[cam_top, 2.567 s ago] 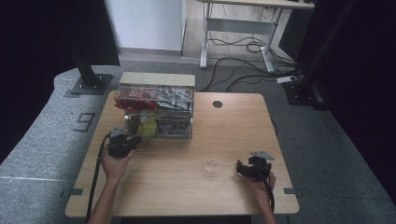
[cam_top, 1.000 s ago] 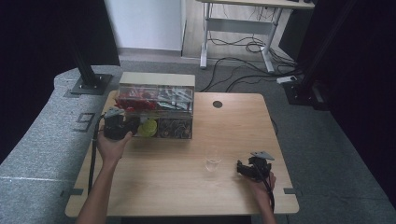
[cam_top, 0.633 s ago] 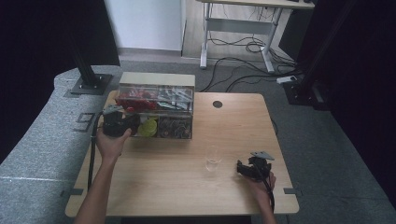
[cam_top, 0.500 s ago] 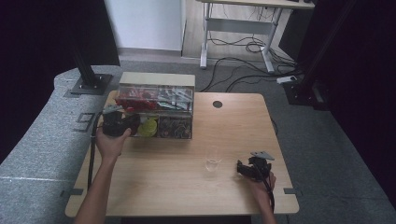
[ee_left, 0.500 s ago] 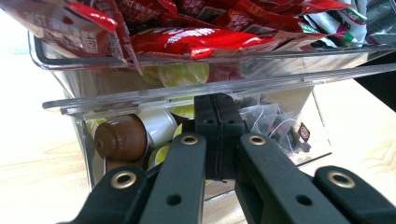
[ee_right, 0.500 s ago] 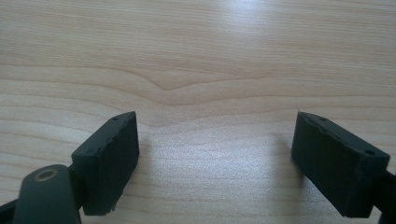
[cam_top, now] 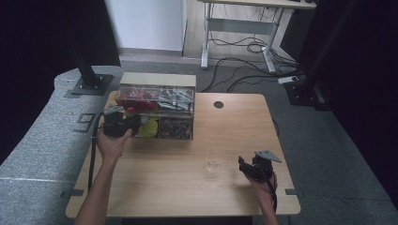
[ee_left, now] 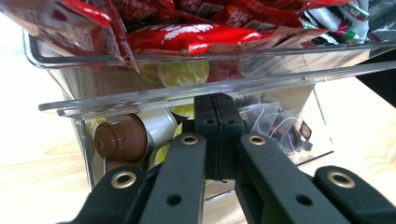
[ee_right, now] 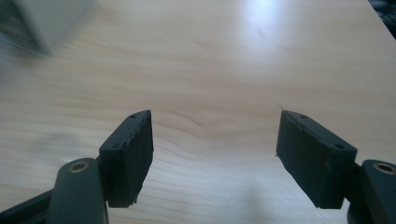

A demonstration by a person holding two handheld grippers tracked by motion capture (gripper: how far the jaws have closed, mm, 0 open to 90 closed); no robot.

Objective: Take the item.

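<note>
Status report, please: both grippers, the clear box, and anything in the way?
Left gripper shut, at the clear box front. Right gripper open over bare table. Glass stands beside it.

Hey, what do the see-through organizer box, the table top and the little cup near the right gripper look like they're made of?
Organizer box: clear hard plastic, likely acrylic; the contents show through and its edges catch glossy highlights.
Table top: light wood or wood-look laminate; visible grain with a soft sheen.
Cup: transparent, either glass or clear plastic; too small to tell which.

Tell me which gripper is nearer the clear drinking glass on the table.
Right. The right gripper sits just to the right of the glass, fingers open, apart from it. The left gripper is far off at the clear organizer box, fingers shut.
</note>
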